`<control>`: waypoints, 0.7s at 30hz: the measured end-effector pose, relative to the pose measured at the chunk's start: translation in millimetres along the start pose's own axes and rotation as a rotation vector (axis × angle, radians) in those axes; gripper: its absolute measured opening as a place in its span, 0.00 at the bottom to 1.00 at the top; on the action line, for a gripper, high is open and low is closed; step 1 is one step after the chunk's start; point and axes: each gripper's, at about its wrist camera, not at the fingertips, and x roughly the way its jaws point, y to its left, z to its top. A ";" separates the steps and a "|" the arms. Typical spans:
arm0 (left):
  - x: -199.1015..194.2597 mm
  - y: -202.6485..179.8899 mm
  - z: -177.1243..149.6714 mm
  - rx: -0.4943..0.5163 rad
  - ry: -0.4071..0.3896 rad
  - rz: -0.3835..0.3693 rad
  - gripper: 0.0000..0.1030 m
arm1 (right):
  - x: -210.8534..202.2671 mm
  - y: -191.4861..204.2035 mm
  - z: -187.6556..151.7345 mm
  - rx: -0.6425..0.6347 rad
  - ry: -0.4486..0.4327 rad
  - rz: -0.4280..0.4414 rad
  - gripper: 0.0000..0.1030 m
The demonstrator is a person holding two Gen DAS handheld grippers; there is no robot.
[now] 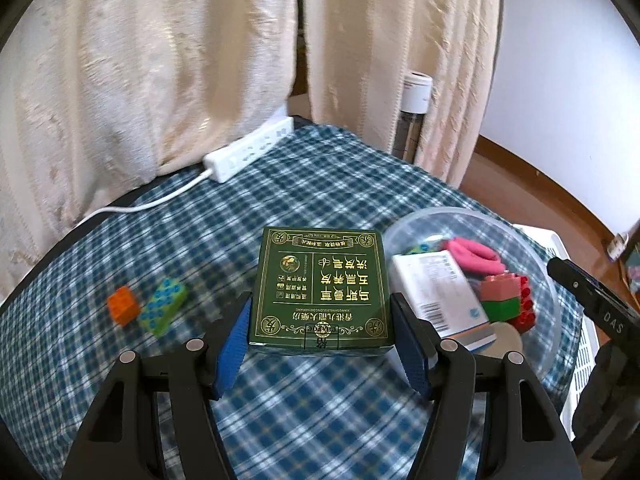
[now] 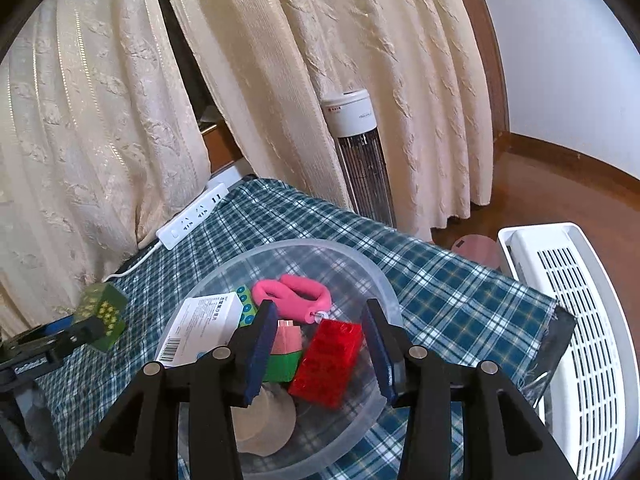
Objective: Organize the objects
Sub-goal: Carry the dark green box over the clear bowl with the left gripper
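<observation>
Green box [image 1: 322, 288], frame centre, is riding clamped in our left gripper [image 1: 320, 320]; we are risking it striking the bowl [image 1: 552, 280] rim and slipping, while our right gripper [image 2: 320, 340] is hanging empty, part-open.

Bowl [image 2: 384, 280] crowded – open cloth [image 1: 192, 240] left of green box [image 1: 320, 288].

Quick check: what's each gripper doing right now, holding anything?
Left gripper: shut on the green box, held above the tablecloth.
Right gripper: open over the clear bowl, holding nothing; the red brick lies in the bowl below.
</observation>
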 end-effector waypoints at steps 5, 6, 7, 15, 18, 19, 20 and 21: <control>14.5 -30.5 12.5 0.041 0.019 -0.025 0.65 | -2.2 -13.6 2.0 0.002 -0.018 0.003 0.46; 17.2 -36.2 14.3 0.049 0.022 -0.029 0.65 | -2.7 -17.0 2.5 0.004 -0.022 0.000 0.46; 21.1 -44.0 17.0 0.062 0.026 -0.034 0.65 | -3.0 -21.0 3.1 0.008 -0.024 -0.001 0.46; 45.9 -81.2 30.6 0.112 0.051 -0.066 0.65 | -4.5 -39.1 6.6 0.033 -0.030 0.013 0.46; 54.7 -92.3 35.0 0.127 0.061 -0.078 0.65 | -5.1 -38.3 6.8 0.011 -0.038 0.013 0.46; 57.3 -95.7 36.5 0.131 0.064 -0.080 0.65 | -5.0 -37.6 7.1 0.003 -0.040 0.013 0.46; 60.2 -99.6 38.1 0.136 0.067 -0.083 0.65 | -4.4 -37.9 7.5 -0.002 -0.042 0.014 0.46; 63.1 -103.1 39.7 0.140 0.071 -0.087 0.65 | -4.0 -37.9 7.7 -0.006 -0.043 0.014 0.46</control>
